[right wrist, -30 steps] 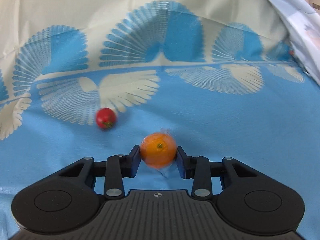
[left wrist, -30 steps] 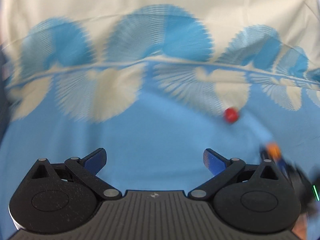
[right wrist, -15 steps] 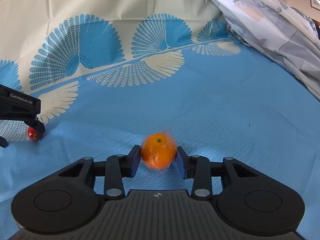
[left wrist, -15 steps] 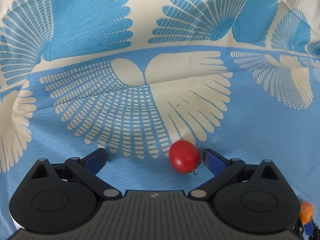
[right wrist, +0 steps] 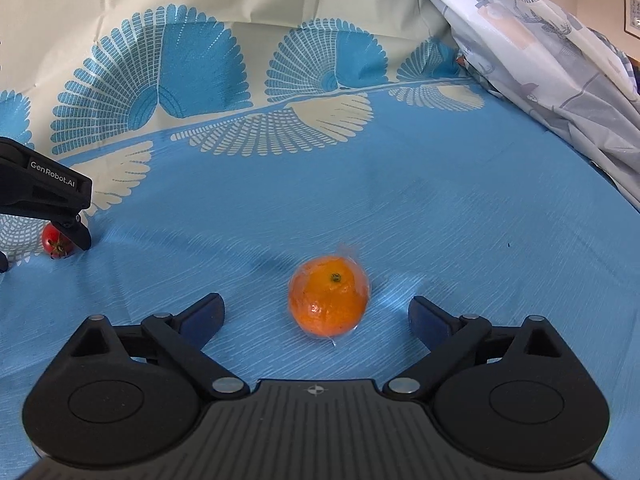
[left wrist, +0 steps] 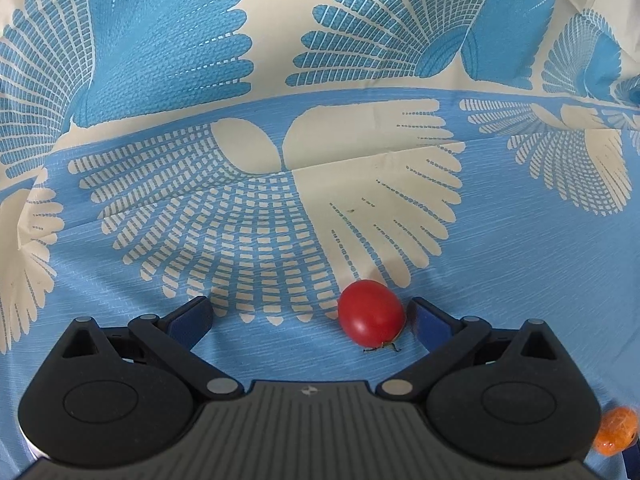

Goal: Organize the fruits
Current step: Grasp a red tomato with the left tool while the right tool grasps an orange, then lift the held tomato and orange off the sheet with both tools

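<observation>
A small red tomato lies on the blue patterned cloth, between the fingers of my open left gripper and close to the right finger. An orange wrapped in clear film rests on the cloth between the fingers of my open right gripper, touching neither. In the right wrist view the left gripper stands at the far left over the tomato. The orange also shows at the lower right edge of the left wrist view.
The blue cloth with cream fan patterns covers the whole surface and rises at the back. A crumpled pale printed sheet is heaped at the right rear. A wall with framed pictures shows at the far right.
My right gripper has opened and let the orange go onto the cloth. My left gripper came down around the tomato and has settled there, still open.
</observation>
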Action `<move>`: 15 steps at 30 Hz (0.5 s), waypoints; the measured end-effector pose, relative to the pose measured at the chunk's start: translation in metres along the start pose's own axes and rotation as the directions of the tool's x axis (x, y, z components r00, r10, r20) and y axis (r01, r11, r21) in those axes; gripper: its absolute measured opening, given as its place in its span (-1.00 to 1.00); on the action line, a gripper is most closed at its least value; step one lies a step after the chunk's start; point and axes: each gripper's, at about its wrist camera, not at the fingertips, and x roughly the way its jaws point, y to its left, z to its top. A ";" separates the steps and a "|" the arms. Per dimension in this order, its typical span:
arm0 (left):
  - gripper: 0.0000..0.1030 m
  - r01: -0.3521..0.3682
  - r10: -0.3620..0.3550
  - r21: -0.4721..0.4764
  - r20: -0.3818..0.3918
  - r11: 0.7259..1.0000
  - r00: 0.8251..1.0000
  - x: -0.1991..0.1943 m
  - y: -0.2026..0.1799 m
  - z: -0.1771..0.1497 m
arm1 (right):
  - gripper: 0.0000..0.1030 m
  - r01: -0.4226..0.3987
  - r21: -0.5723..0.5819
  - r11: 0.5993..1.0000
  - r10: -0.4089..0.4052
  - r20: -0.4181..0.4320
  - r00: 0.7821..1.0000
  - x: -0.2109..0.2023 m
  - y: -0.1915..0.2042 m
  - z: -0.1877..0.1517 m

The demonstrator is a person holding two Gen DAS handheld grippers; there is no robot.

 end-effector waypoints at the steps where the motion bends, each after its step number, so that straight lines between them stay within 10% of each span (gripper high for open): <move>1: 1.00 0.002 -0.002 -0.002 0.001 1.000 1.000 0.000 0.000 -0.001 | 0.93 0.000 0.001 1.000 0.000 0.000 1.000 0.001 0.000 0.000; 4: 0.97 0.005 -0.005 -0.014 0.005 1.000 1.000 -0.002 0.001 -0.002 | 0.94 0.003 0.002 1.000 -0.003 0.001 1.000 0.001 0.000 0.000; 6: 0.32 0.031 -0.030 -0.014 0.037 0.999 0.999 -0.015 0.001 -0.005 | 0.77 0.010 0.002 1.000 -0.010 0.000 1.000 0.001 0.000 0.001; 7: -0.40 0.048 -0.049 0.010 0.050 0.999 0.998 -0.023 -0.001 -0.007 | -0.04 0.023 0.013 1.000 -0.023 0.013 1.000 -0.003 0.000 0.002; 15: -0.38 0.099 -0.098 -0.048 0.033 0.994 0.995 -0.033 0.008 -0.014 | -0.24 -0.019 0.041 0.999 0.017 0.043 0.999 -0.011 -0.006 0.006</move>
